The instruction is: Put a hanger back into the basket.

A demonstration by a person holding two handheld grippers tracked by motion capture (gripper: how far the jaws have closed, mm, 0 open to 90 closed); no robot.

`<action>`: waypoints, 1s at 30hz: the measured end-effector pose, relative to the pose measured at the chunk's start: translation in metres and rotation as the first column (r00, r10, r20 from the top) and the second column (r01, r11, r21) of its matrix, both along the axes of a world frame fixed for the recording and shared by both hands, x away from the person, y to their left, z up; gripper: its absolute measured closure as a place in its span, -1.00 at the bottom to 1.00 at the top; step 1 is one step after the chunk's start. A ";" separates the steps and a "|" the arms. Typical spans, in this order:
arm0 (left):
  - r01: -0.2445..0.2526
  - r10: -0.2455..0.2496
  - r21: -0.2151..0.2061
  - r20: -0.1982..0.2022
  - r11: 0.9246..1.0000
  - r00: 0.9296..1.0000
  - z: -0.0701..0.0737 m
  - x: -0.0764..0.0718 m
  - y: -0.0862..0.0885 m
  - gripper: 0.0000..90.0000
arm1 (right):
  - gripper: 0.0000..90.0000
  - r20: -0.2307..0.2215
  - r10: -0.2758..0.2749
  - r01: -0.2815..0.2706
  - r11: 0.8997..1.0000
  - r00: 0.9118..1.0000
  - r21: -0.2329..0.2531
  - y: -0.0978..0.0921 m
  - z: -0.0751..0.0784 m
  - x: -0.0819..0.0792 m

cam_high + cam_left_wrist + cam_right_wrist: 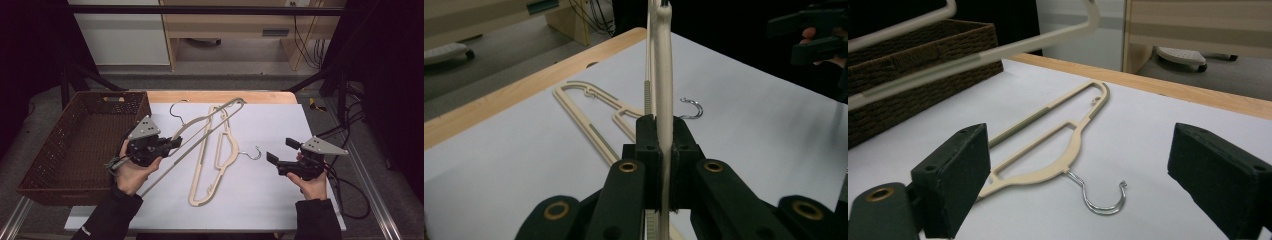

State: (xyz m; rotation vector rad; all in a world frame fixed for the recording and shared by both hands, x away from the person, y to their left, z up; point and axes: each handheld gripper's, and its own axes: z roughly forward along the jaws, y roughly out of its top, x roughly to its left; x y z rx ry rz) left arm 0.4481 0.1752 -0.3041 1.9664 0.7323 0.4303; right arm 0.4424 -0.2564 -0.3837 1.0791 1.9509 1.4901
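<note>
Near the table's left edge, the left gripper (172,143) clamps a raised cream hanger (210,125) on its thin bar. Another hanger (1048,150) lies flat mid-table before the wide-open right gripper (280,152); light, stiff, likely slippery—grip its shoulder.

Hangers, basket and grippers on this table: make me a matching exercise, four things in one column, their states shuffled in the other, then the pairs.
Things:
1. left gripper
2. right gripper
3. flat hanger
4. wicker basket

States:
A. lying on the white sheet
B. open, holding nothing
C. empty, at the table's left edge
D. shut on the lifted hanger

Pairs: 1-D, 2-B, 3-A, 4-C
</note>
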 end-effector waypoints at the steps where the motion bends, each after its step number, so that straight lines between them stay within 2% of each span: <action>1: 0.008 -0.008 0.003 0.006 1.000 1.000 0.005 -0.001 0.002 0.91 | -0.80 -0.001 -0.003 0.003 1.000 1.000 -0.001 -0.002 0.000 -0.002; 8: 0.038 -0.038 0.010 0.027 0.999 0.999 0.034 0.000 0.020 0.92 | -0.88 -0.002 -0.038 0.038 0.999 0.999 0.000 -0.009 -0.003 -0.008; 11: 0.040 -0.039 -0.010 0.029 0.999 0.999 0.043 0.003 0.031 0.91 | -0.89 -0.005 -0.047 0.047 0.999 0.999 -0.002 -0.011 -0.004 -0.010; 15: 0.045 -0.044 -0.011 0.035 0.999 0.998 0.052 0.009 0.049 0.91 | -0.90 -0.008 -0.053 0.053 0.999 0.999 -0.006 -0.013 -0.005 -0.011; 25: -0.029 0.027 0.032 0.069 0.999 0.997 0.071 0.020 0.105 0.91 | -0.90 -0.020 -0.050 0.050 0.999 0.999 -0.010 -0.011 -0.008 -0.010; 26: -0.029 0.027 0.032 0.069 0.999 0.997 0.071 0.020 0.105 0.91 | -0.90 -0.020 -0.050 0.050 0.999 0.999 -0.010 -0.011 -0.008 -0.010; 28: -0.069 0.065 0.043 0.079 0.997 0.995 0.073 0.024 0.124 0.91 | -0.90 -0.021 -0.051 0.051 0.999 0.998 -0.013 -0.011 -0.009 -0.009; 30: -0.080 0.076 0.053 0.077 0.995 0.994 0.072 0.026 0.134 0.91 | -0.91 -0.026 -0.050 0.050 0.999 0.998 -0.012 -0.010 -0.009 -0.009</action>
